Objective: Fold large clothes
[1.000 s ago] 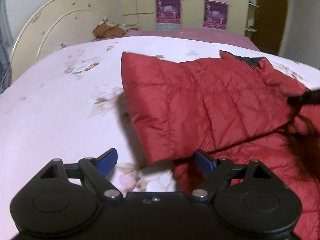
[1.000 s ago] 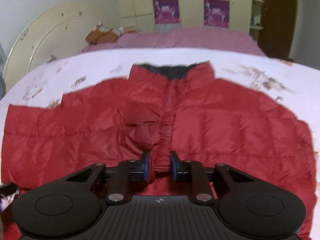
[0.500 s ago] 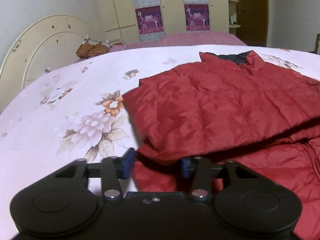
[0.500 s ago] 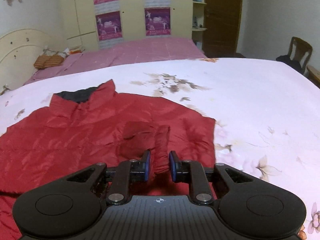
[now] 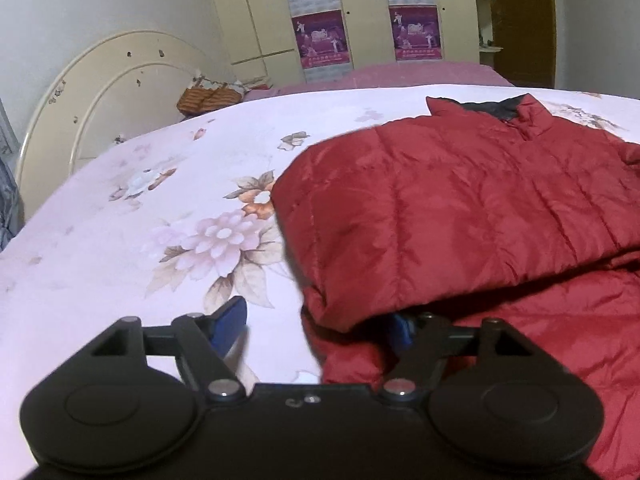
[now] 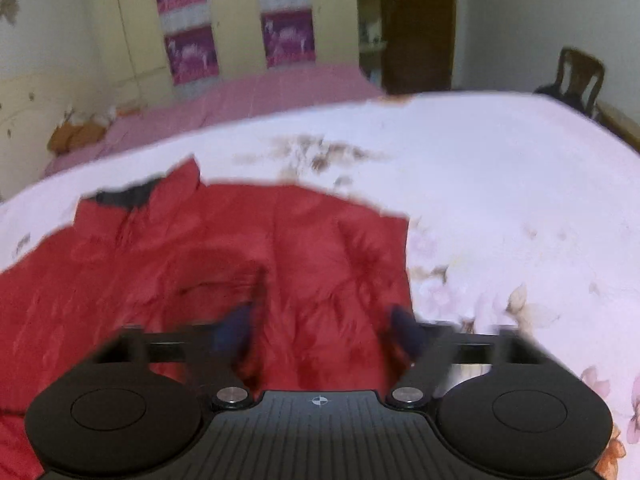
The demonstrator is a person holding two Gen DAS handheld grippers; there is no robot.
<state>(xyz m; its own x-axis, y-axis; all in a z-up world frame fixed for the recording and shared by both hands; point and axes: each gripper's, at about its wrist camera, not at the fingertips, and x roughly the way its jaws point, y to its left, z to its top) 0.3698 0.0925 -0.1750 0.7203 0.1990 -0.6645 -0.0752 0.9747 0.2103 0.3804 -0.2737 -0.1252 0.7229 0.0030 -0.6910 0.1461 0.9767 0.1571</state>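
Red quilted jacket (image 5: 460, 208) lies on the bed w/ the pink floral sheet (image 5: 160, 208), taking up the right half of the left wrist view. One sleeve/side panel is folded over the body, its cuff end hanging just above the left claw (image 5: 320, 326). Dark collar lining (image 5: 492, 108) is at the far end, toward the wardrobe. In the right wrist view the jacket (image 6: 240, 248) fills the lower left, blurred, right edge ending on the sheet (image 6: 500, 200); collar (image 6: 128, 196) at far left.

Left claw: fingers spread wide. Left blue pad (image 5: 230, 324) sits over bare sheet, right pad (image 5: 402, 326) tucked under the folded cuff edge; touching or not, can't tell. Nothing pinched.

Right claw (image 6: 320, 330): fingers also spread wide, blurred, w/ jacket fabric bunched between them, not gripped.

Around: cream curved headboard (image 5: 100, 112) at left, brown basket-like item (image 5: 208, 96) behind it, second bed w/ plain pink cover (image 5: 400, 74) further back. Cream wardrobe (image 5: 360, 12) w/ purple posters (image 5: 320, 40) on the doors. Dark wood door (image 6: 416, 20) and wooden chair (image 6: 576, 76) at the right in the right wrist view.
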